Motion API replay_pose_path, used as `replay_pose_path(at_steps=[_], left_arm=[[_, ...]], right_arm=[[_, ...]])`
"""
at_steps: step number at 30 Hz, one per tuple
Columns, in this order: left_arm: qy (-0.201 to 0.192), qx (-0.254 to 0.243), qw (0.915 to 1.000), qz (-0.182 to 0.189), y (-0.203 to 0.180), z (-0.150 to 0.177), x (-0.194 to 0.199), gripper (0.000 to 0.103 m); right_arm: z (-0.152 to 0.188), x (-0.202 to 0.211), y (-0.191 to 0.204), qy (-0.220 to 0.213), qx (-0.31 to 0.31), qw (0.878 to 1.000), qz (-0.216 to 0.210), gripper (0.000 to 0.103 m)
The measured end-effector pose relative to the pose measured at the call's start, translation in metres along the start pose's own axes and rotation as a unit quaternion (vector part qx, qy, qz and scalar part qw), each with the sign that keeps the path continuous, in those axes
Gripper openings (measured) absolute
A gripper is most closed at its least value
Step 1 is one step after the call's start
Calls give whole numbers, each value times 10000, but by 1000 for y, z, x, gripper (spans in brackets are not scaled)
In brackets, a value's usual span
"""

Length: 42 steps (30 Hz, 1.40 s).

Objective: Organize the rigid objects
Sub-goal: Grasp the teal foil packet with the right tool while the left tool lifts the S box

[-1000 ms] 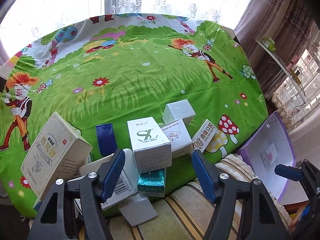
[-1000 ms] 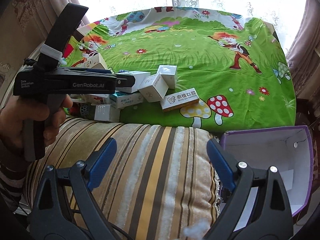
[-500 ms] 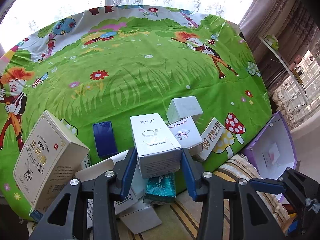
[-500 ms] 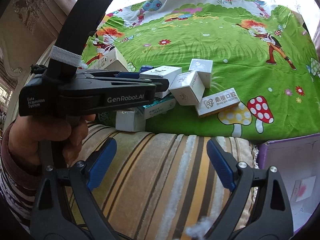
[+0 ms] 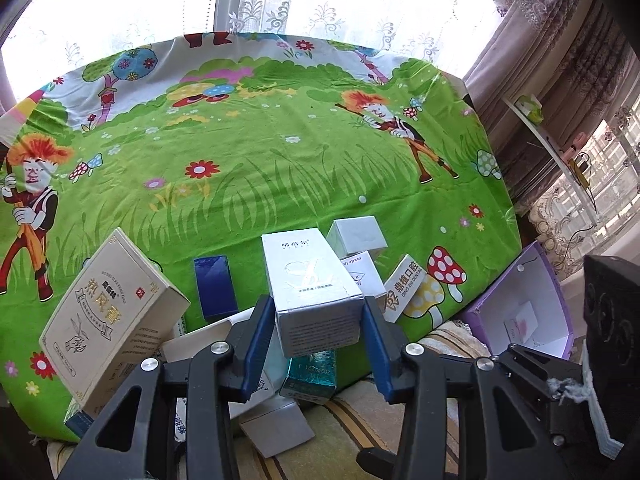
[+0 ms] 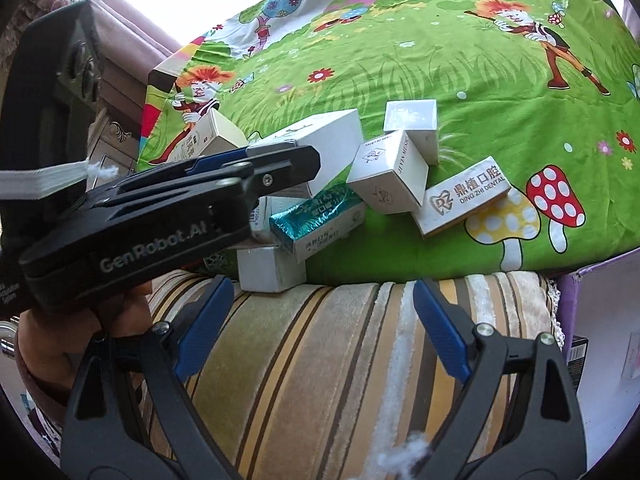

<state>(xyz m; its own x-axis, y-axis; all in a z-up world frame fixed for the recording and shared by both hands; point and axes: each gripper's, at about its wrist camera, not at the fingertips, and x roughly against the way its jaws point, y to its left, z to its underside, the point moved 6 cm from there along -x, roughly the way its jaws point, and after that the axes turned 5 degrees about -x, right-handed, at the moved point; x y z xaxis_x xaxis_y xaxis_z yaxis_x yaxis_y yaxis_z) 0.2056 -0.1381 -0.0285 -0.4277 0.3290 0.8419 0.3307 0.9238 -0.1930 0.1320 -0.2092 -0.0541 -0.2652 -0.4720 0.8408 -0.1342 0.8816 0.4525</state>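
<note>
My left gripper (image 5: 316, 314) is shut on a tall white box (image 5: 308, 280); both blue pads press its lower sides. This box rests on a pile of cartons at the near edge of the green cartoon cloth (image 5: 280, 140). A teal box (image 5: 310, 372) lies right under it. In the right wrist view the same white box (image 6: 324, 136) shows behind the left gripper's black body, which a hand holds. My right gripper (image 6: 320, 292) stands open over the striped cushion (image 6: 340, 360), nothing between its fingers, just short of the pile.
Around the held box lie a beige box (image 5: 112, 320), a dark blue box (image 5: 214, 284), a small white cube (image 5: 358, 234) and a dental box (image 5: 404, 286). An open purple box (image 5: 520, 300) stands to the right. The far cloth is bare.
The left jaws closed from wide apart onto the white box after moving in around it. The right gripper swung left and dipped toward the pile, still open.
</note>
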Motion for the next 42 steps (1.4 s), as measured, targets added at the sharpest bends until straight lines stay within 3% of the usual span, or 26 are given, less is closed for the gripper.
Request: replay_pose_path(at_steps=[15,22,27,29,36,40,42], left_arm=[[-987,435,9942,27,29,6,77,45],[-1171,696,9906,88,45,21,93,45],[-1216,780,9894,138,48,28,96,45],[-1239,806,9889,148,49,29,97,45],[-1291,842,9879,166,50,32,101,45],[-1292,829,9880,169,48,32,101,45],[-1295,834,9879,170,48,32,101,45]], right_arm=[[-25,-37,4,314,-886,9951,291,91],[-32,-52,1,346,-1273,9904,407,73],[-37,-59,3,297,-1449,9882,399,66],[-37,-61,0,310,-1543,9867,400,57],[-35,-67,-7,388,-1730,9836,343,54],[-33,-67,-9,380,-1772,9832,233,42],[-33,-64,-9,343,-1758,9837,183,41]])
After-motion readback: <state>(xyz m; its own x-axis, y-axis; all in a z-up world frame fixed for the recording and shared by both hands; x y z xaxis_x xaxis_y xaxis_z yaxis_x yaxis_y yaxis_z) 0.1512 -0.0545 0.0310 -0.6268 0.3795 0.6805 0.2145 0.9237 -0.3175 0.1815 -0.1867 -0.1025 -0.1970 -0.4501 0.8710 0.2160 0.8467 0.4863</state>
